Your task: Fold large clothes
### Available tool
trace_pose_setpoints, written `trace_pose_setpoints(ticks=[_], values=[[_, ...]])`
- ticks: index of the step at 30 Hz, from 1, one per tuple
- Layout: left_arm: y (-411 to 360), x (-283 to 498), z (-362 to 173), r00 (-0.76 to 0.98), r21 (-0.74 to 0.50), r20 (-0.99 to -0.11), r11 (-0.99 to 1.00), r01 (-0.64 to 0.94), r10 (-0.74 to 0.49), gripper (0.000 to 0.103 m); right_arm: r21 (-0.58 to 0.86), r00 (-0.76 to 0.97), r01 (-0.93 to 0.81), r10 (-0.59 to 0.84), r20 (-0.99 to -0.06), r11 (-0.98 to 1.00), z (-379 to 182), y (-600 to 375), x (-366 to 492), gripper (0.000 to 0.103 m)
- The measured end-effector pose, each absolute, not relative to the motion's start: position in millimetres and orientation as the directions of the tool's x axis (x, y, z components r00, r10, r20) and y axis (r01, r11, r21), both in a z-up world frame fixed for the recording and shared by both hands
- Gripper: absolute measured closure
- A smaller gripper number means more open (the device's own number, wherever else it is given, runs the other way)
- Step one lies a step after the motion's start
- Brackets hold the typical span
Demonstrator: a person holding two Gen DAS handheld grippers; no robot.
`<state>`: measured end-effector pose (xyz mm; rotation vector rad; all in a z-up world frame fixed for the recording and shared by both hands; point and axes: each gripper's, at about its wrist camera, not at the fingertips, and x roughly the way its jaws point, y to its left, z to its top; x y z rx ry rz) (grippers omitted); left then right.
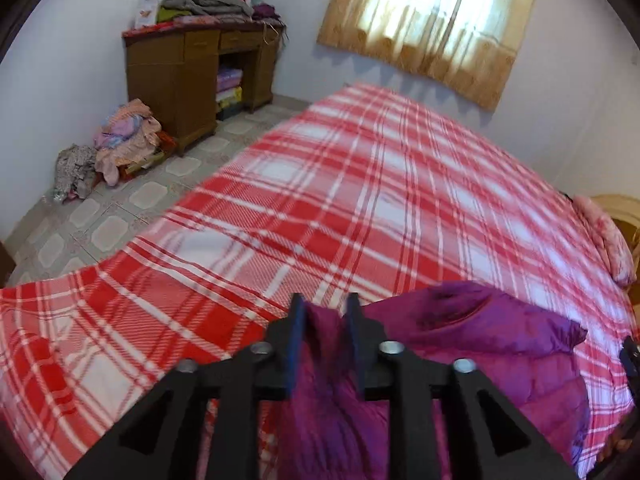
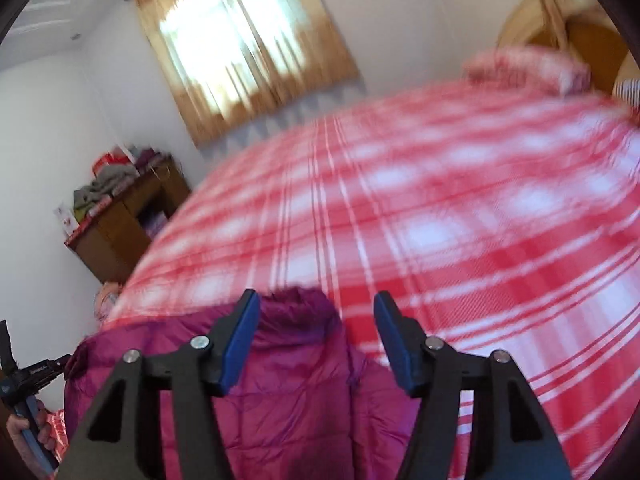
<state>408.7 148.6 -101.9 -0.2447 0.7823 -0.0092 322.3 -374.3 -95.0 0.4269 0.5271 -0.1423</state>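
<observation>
The purple jacket [image 1: 500, 344] lies on the plaid bed [image 1: 360, 184]. A fold of it stands between the left claw's [image 1: 325, 310] narrow jaws, whether pinched I cannot tell. The right claw [image 2: 316, 312] gapes wide above it.

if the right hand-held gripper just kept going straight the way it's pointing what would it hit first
Most likely the purple jacket lying between and just under the right hand-held gripper, whose jaws stand open around it. Past the jacket's edge lies the red plaid blanket. The picture is blurred, so depth is uncertain.

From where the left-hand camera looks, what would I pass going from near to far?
Left gripper → purple padded jacket → red plaid bedspread → curtained window.
</observation>
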Motion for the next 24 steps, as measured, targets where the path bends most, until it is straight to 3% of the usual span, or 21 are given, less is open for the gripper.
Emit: trace_pose_setpoints(ticks=[1, 2, 3, 6, 10, 19, 24], values=[[145.5, 405.1, -95.7, 0.726, -0.204, -0.683, 0.975, -0.089, -0.076, 0.045, 0.324, 0.86, 0.22, -0.026, -0.51, 0.92, -80.6, -364.8, 316.4, 0.046], [141.1, 399.6, -88.7, 0.749, -0.185, -0.661, 0.978, -0.093, -0.054, 0.034, 0.304, 0.86, 0.198, -0.016, -0.511, 0.932, -73.1, -356.2, 314.9, 0.058], [133.3, 393.5, -81.8, 0.778, -0.171, -0.627, 0.982, -0.081, -0.045, 0.032, 0.285, 0.857, 0.17, 0.002, -0.516, 0.943, -66.8, -346.0, 315.3, 0.067], [103.3, 379.2, -67.3, 0.802, -0.156, -0.589, 0.988, 0.006, -0.098, 0.031, 0.241, 0.836, 0.058, 0.085, -0.542, 0.969, -57.4, -303.6, 321.1, 0.074], [45.3, 375.3, -79.3, 0.75, -0.135, -0.643, 0.987, 0.087, -0.155, 0.03, 0.227, 0.795, -0.044, 0.172, -0.582, 0.973, -67.9, -253.5, 345.1, 0.078], [-4.6, 399.4, -153.7, 0.659, -0.096, -0.746, 0.995, 0.041, -0.099, 0.03, 0.232, 0.697, -0.04, 0.193, -0.691, 0.972, -149.6, -211.0, 398.4, 0.089], [-4.0, 402.5, -171.3, 0.673, -0.117, -0.73, 0.992, 0.052, -0.121, 0.025, 0.308, 0.692, -0.011, 0.229, -0.684, 0.951, -172.5, -226.2, 401.8, 0.095]])
